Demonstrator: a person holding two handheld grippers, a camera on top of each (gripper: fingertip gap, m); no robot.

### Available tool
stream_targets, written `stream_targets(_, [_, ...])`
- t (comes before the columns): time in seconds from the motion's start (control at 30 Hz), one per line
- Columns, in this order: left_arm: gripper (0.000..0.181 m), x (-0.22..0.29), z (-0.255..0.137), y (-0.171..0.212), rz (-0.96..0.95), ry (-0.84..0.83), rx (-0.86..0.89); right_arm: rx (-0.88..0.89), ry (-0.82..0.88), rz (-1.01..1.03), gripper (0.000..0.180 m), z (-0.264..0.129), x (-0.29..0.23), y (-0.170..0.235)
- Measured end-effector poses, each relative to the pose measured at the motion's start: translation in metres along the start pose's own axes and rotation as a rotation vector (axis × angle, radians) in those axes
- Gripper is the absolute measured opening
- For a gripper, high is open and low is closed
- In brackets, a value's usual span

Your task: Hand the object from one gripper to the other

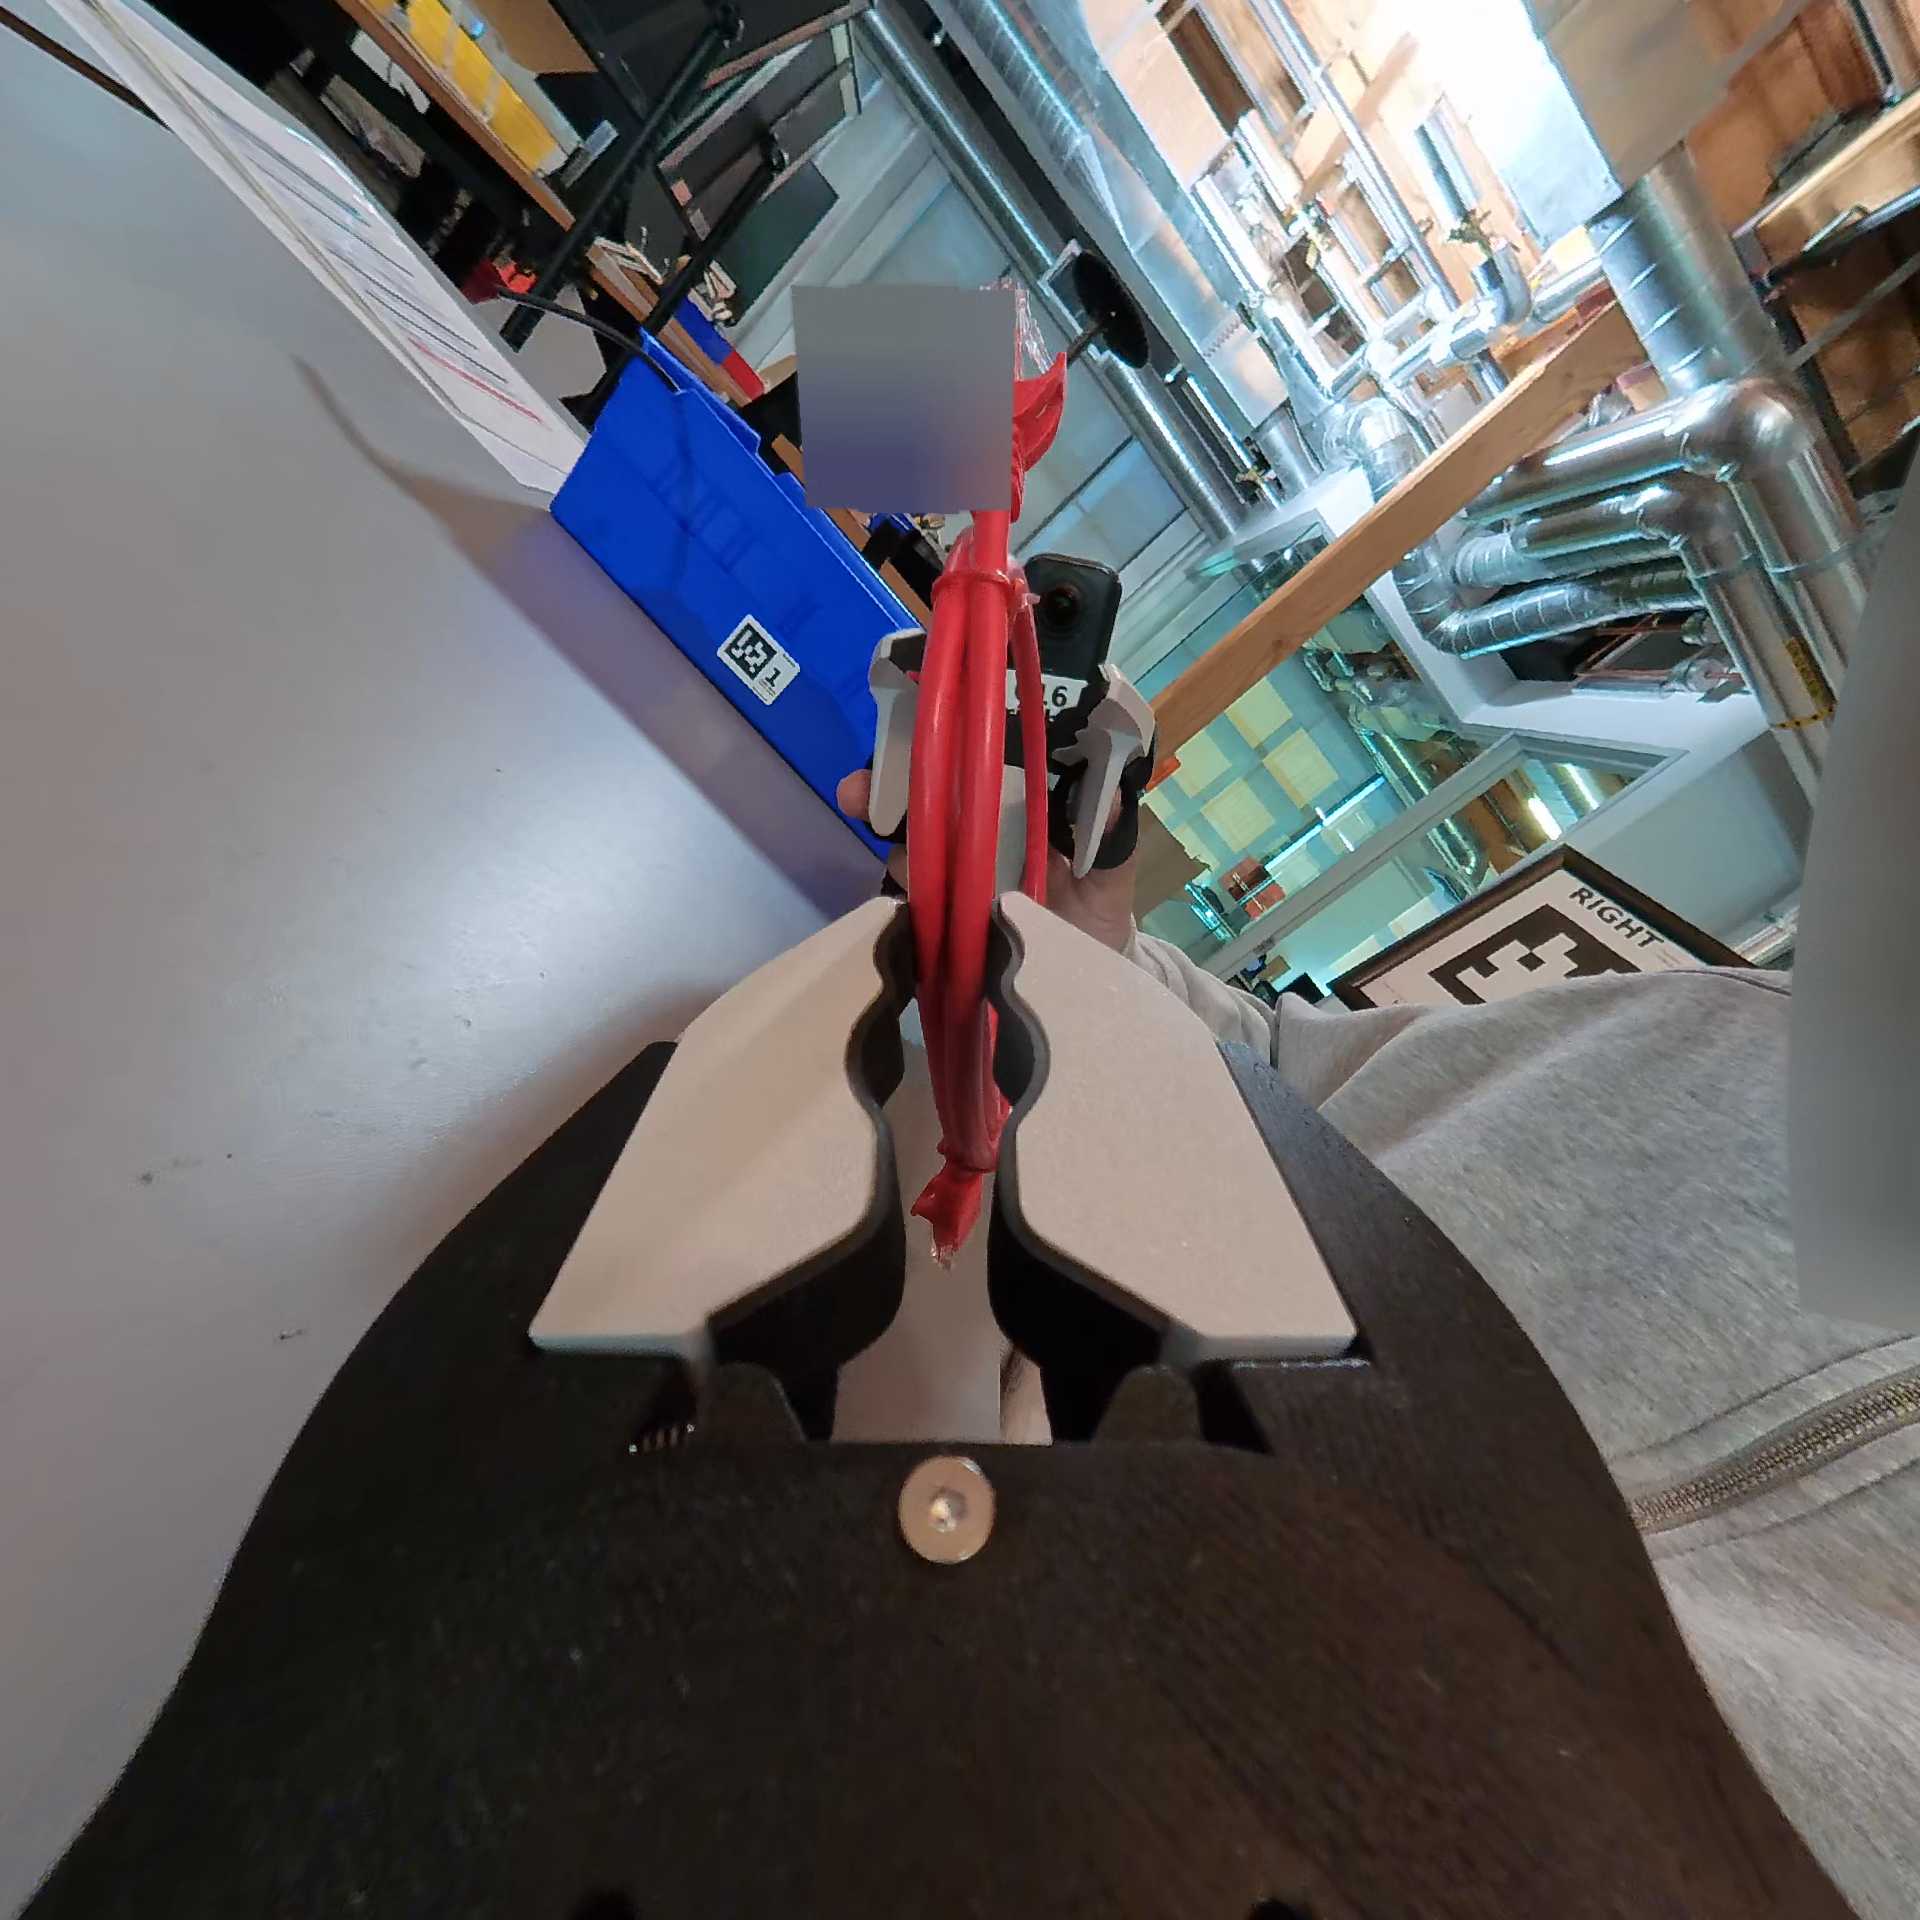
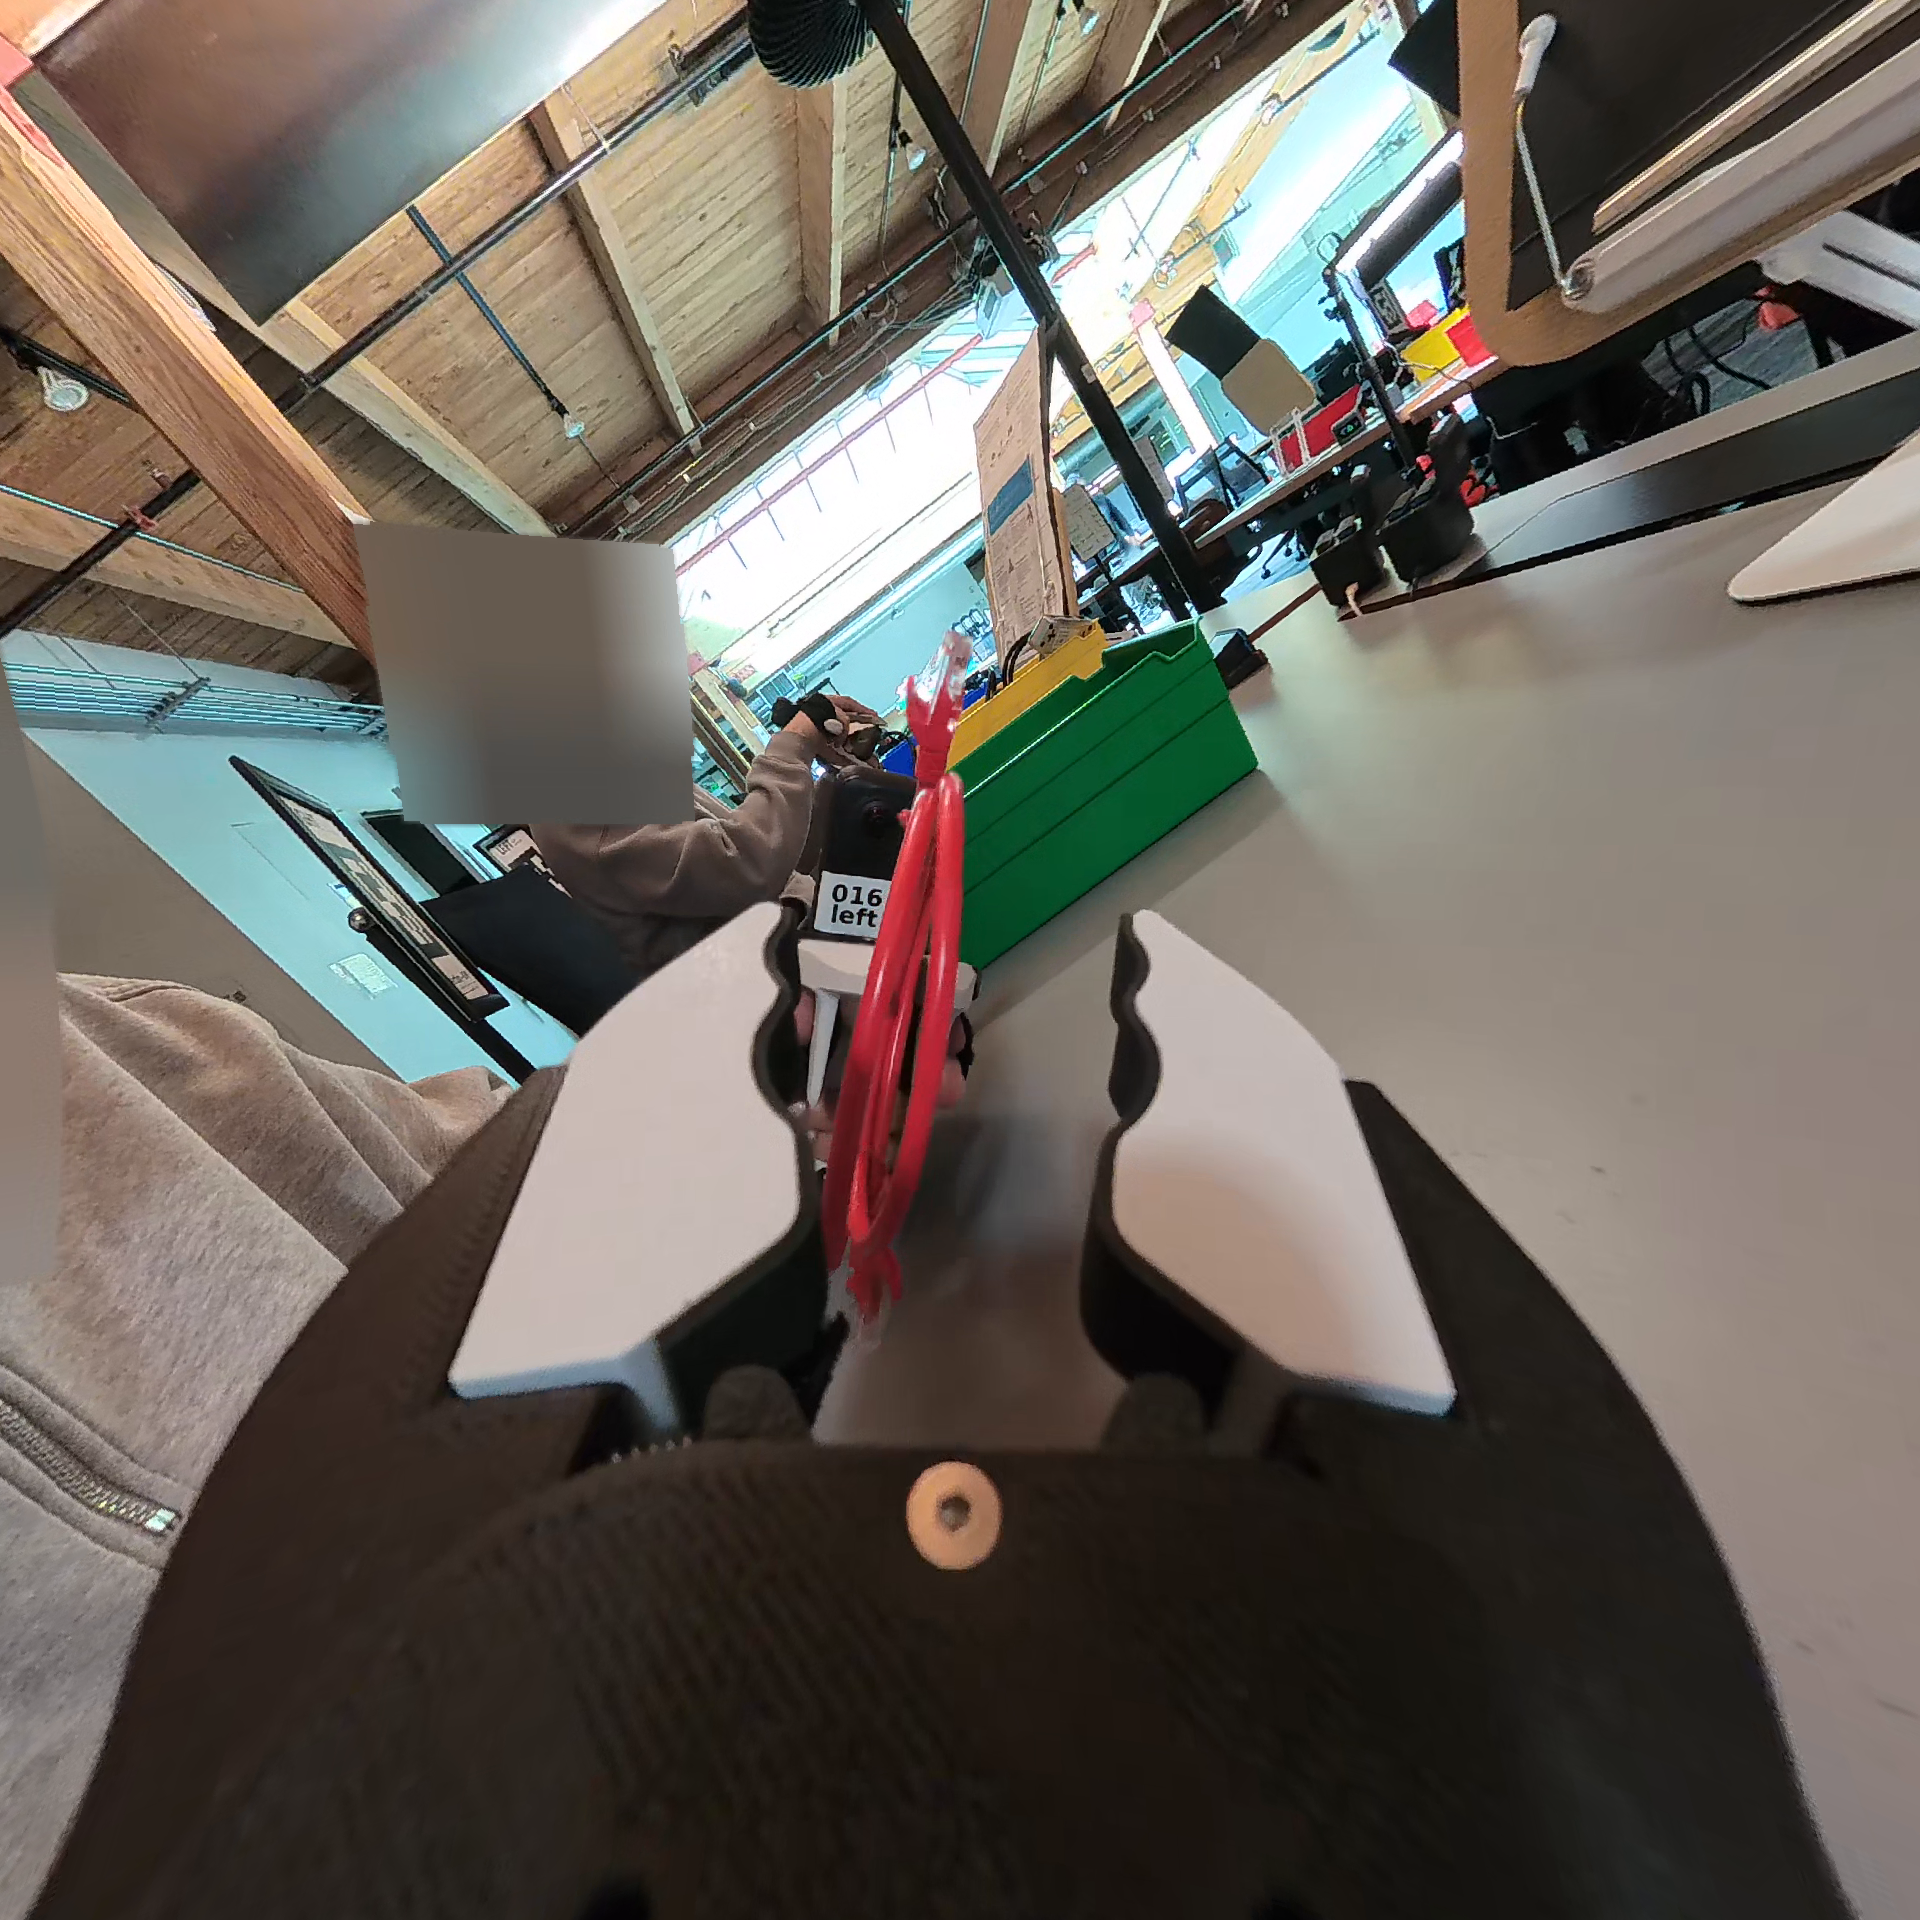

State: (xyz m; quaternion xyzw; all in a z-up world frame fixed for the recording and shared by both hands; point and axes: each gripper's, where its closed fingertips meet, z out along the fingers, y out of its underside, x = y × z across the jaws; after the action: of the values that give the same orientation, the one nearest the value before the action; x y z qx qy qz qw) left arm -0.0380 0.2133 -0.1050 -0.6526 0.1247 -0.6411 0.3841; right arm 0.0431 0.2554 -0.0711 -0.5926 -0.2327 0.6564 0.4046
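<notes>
A coiled red cable (image 1: 956, 790), tied with twists at both ends, is held in the air above the grey table (image 1: 260, 831). My left gripper (image 1: 951, 925) is shut on the near end of the coil. My right gripper (image 1: 987, 831) faces it, open, with one finger on each side of the coil. In the right wrist view the right gripper (image 2: 954, 925) is wide open. The cable (image 2: 894, 1070) hangs between its fingers, close to the left one, with a wide gap to the right one. The left gripper (image 2: 899, 971) grips the cable behind it.
A blue bin (image 1: 707, 540) stands on the table on one side; a green bin (image 2: 1091, 790) and a yellow bin (image 2: 1023, 696) stand on the other. A white monitor base (image 2: 1829, 540) is farther back. My grey-sleeved arms (image 1: 1558, 1195) border both views. Another person sits behind. Left tips to right tips: about 10 cm.
</notes>
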Motion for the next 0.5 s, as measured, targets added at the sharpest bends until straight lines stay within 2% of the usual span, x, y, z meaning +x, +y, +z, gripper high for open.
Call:
stream_targets(0.4, [0.012, -0.006, -0.011, -0.016, -0.052, -0.011, 0.113, -0.091, -0.03, 0.026, 0.057, 0.011, -0.005, 0.022])
stream_targets(0.5, [0.012, -0.005, -0.01, -0.015, -0.054, -0.004, 0.108, -0.145, -0.047, 0.036, 0.051, 0.016, -0.008, 0.034])
